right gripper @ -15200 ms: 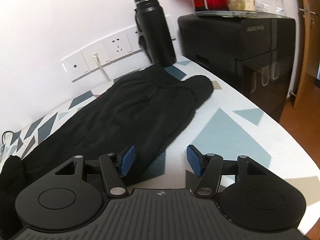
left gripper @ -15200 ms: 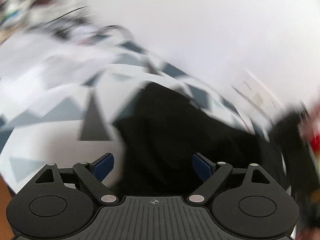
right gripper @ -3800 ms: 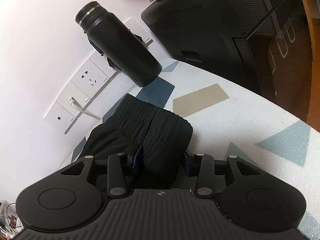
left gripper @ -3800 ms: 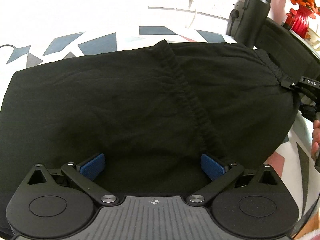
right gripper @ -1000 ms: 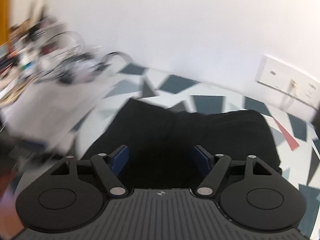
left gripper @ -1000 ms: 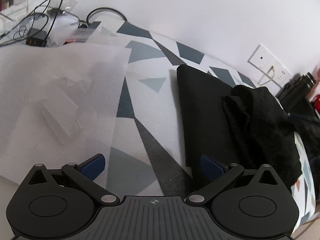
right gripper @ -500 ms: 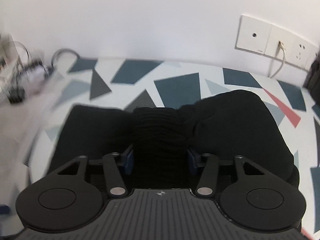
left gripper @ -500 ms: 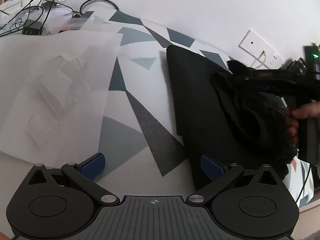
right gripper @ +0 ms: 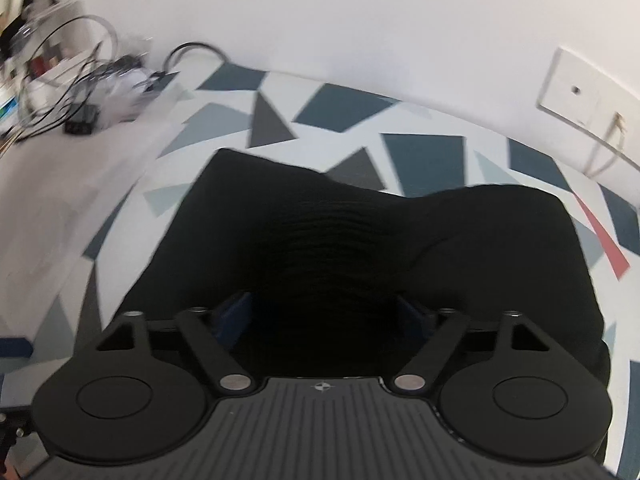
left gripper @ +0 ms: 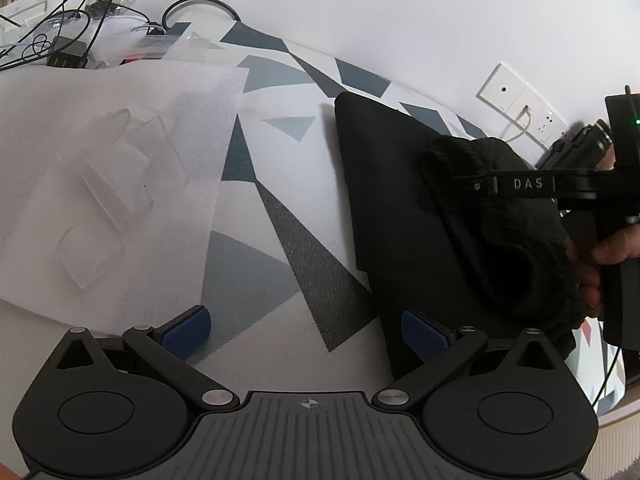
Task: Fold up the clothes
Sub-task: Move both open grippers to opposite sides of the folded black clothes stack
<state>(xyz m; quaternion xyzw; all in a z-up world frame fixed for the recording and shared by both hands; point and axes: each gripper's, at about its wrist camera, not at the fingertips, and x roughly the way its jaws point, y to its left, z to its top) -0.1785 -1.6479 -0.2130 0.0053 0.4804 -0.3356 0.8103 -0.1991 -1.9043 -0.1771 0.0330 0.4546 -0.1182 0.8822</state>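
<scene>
Two grippers are working here: the left gripper [left gripper: 306,330] is hovering wide open over the patterned table [left gripper: 280,248], gripping nothing, while the right gripper [right gripper: 326,316] is pinching a ribbed bunch of the black pants [right gripper: 360,232], which are lying folded at 3 o'clock from the left one, near the foam sheet [left gripper: 100,168].

Left claw [left gripper: 306,330] agape, right claw [right gripper: 326,316] clamped.
</scene>
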